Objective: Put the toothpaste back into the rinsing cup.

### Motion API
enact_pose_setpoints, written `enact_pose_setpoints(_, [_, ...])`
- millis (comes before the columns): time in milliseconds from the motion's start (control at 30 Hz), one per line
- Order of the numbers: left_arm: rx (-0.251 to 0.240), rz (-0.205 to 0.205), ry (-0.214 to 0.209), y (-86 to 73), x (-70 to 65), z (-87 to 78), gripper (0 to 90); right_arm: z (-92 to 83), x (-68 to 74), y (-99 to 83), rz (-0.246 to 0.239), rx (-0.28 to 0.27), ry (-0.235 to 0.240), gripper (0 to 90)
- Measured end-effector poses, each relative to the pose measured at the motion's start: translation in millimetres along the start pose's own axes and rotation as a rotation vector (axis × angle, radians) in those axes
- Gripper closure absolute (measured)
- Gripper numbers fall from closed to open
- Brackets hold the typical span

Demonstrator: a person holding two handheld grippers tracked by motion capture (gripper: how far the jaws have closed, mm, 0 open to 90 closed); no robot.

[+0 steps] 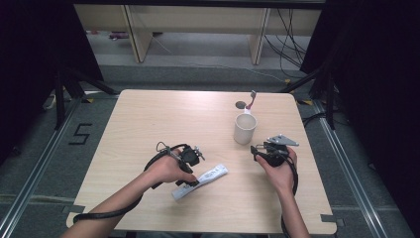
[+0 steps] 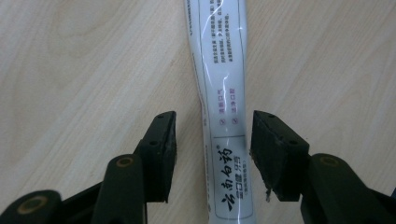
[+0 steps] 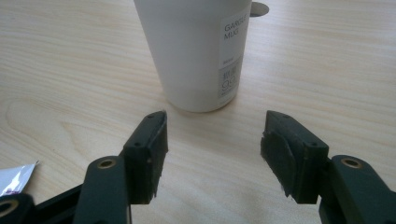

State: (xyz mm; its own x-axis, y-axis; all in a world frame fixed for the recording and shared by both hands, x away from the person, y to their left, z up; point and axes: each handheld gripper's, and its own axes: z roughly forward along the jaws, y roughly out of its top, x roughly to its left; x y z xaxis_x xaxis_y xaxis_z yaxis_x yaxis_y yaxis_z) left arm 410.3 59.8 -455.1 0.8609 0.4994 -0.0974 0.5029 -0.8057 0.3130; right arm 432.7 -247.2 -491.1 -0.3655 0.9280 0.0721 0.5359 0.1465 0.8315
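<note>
Toothpaste tube (image 2: 224, 116) between left tongs (image 2: 212, 140) — ungripped.

Glossy white plastic tube (image 2: 224, 107) on matt pale wood table (image 2: 84, 70)

A white toothpaste tube (image 2: 224, 107) with printed text lay flat on the wooden table, slanted toward the near edge.

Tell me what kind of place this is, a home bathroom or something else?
Probably a lab or recording studio, not a home: a bare wooden table stands between black curtains, loose cables trail over the grey floor, and a taped number 5 marks the floor beside it.
</note>
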Motion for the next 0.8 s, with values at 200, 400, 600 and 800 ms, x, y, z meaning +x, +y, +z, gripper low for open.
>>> enact_pose_setpoints(200, [0.025, 0.007, -0.008, 7.6, -0.6, 6.3, 50.9, -0.4, -0.4, 0.6, -0.003, 0.014, 0.005, 40.9])
enact_pose_setpoints(400, [0.103, 0.048, -0.017, 13.5, -1.6, 11.7, 53.1, 0.8, 0.9, -0.1, 0.003, 0.002, 0.019, 40.9])
enact_pose_setpoints(600, [0.162, 0.045, -0.006, 19.3, -2.9, 15.1, 53.6, 0.1, 0.3, 0.0, -0.016, 0.006, -0.01, 40.9])
enact_pose_setpoints(800, [0.198, 0.038, -0.018, 24.0, -4.8, 19.0, 54.4, 0.3, 3.9, -0.4, 0.026, 0.028, 0.009, 40.8])
